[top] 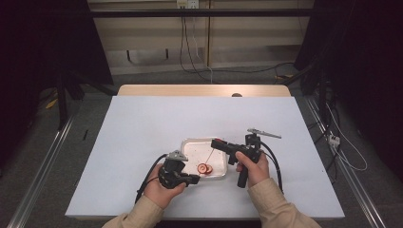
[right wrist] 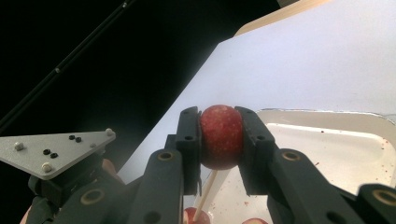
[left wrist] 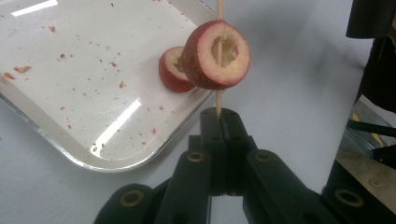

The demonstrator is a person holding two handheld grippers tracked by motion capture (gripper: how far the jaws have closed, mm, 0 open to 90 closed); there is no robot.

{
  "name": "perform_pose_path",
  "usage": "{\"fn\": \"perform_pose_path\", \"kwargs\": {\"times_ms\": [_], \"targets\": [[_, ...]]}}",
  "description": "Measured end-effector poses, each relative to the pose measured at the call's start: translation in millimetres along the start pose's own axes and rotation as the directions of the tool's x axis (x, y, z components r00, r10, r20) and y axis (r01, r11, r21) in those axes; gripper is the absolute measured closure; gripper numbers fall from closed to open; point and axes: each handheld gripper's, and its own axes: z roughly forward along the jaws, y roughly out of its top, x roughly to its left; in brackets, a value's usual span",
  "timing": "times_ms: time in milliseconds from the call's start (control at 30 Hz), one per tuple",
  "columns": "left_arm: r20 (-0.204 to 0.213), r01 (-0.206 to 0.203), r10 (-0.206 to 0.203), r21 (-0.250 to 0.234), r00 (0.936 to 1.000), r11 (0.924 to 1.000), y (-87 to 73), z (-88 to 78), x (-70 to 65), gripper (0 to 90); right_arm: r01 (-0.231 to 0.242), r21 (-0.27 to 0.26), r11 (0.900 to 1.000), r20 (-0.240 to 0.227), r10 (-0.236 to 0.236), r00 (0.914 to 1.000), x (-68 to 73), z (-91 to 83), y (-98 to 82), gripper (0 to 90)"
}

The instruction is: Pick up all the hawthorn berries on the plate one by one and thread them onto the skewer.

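A: Left gripper (left wrist: 219, 116) status?

B: Jaws clenched on the near end of a skewer (left wrist: 218, 100). One fruit ring (left wrist: 215, 55), red skin with a pale hollow core, is threaded on the skewer just beyond the jaw tips. It hangs above the near right corner of the tray (left wrist: 56, 135).

A: Right gripper (right wrist: 220, 140) status?

B: Jaws grasping a red fruit (right wrist: 221, 135) by its sides. In the right gripper view the skewer runs up from below and meets the underside of that fruit.

A: Location of remaining parts?

B: A second cut piece (left wrist: 172, 71) lies in the tray, just behind the ring. The tray sits near the middle of the white table (top: 142, 128), slightly right and toward the near edge. Left gripper is at its near left corner, right gripper over its right side.
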Motion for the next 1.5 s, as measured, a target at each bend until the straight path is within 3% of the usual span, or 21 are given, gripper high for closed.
{"fn": "perform_pose_path", "kwargs": {"times_ms": [300, 333, 400, 567, 667, 700, 767, 867, 967, 1033, 1100, 1167, 1300, 1500], "targets": [[0.002, 0.011, -0.011, 0.005, 0.9999, 0.9999, -0.2, 1.6, 1.6, 90.0, 0.029, 0.009, 1.0, -0.003, -0.029, 0.9996, 2.9, -0.3, -1.6, 73.0], [-0.013, 0.011, -0.011, 0.005, 0.9999, 0.9999, -0.2, 1.4, 1.0, 90.0, 0.03, 0.008, 1.0, -0.001, -0.03, 0.9996, 3.1, -0.7, -1.6, 73.0], [0.005, 0.013, -0.013, 0.006, 0.9999, 0.9999, -0.4, 1.7, 2.3, 90.0, 0.03, 0.008, 1.0, -0.007, -0.03, 0.9995, 3.2, -1.2, -1.5, 73.0], [0.003, 0.007, -0.007, 0.013, 1.0, 0.9999, 0.8, 0.7, 0.7, 90.0, 0.041, 0.008, 0.999, 0.003, -0.041, 0.9992, 4.2, -0.8, -2.0, 73.0], [0.025, -0.007, 0.007, -0.001, 0.9997, 1.0, 3.1, -0.6, -1.8, 90.0, -0.024, 0.001, 1.0, -0.01, 0.024, 0.9996, -0.8, -2.5, 0.3, 72.9], [0.012, -0.012, 0.012, -0.002, 0.9999, 0.9999, 3.6, -0.3, -4.0, 90.0, -0.034, 0.01, 0.999, -0.017, 0.034, 0.9993, -2.0, -2.7, 2.3, 72.6], [0.029, -0.013, 0.013, -0.009, 0.9995, 0.9999, 3.6, 0.1, -4.1, 90.0, -0.033, 0.01, 0.999, -0.026, 0.033, 0.9991, -1.1, -1.6, 3.8, 71.9], [0.038, 0.004, -0.003, -0.024, 0.9993, 0.9997, 2.7, -2.5, -1.0, 90.0, -0.027, -0.002, 1.0, -0.015, 0.027, 0.9995, 0.4, -0.4, 4.7, 65.7], [0.042, 0.01, -0.009, -0.033, 0.9991, 0.9994, 2.0, -4.6, -0.3, 90.0, -0.042, -0.011, 0.999, 0.008, 0.042, 0.9991, -1.1, -0.5, 4.8, 53.1], [0.034, 0.011, -0.01, -0.027, 0.9994, 0.9996, 1.9, -4.0, -1.5, 90.0, -0.046, -0.012, 0.999, 0.006, 0.046, 0.9989, -1.7, -0.3, 4.6, 63.5], [0.037, 0.015, -0.014, -0.027, 0.9992, 0.9995, 1.6, -2.8, -1.4, 90.0, -0.049, -0.026, 0.998, 0.005, 0.049, 0.9988, -0.8, -0.4, 4.8, 63.5], [0.043, 0.015, -0.014, -0.023, 0.999, 0.9996, 1.1, -2.3, -0.7, 90.0, -0.044, -0.019, 0.999, -0.011, 0.044, 0.999, -0.4, 0.3, 4.7, 71.9], [0.044, 0.006, -0.006, -0.013, 0.999, 0.9999, 0.7, -1.7, -2.4, 90.0, -0.053, -0.001, 0.999, -0.003, 0.053, 0.9986, -0.7, 0.0, 5.1, 72.4], [0.041, -0.021, 0.021, -0.011, 0.9989, 0.9997, 1.2, -3.9, -5.7, 90.0, -0.081, 0.029, 0.996, -0.028, 0.082, 0.9962, -4.4, -0.4, 7.3, 72.7]]}}
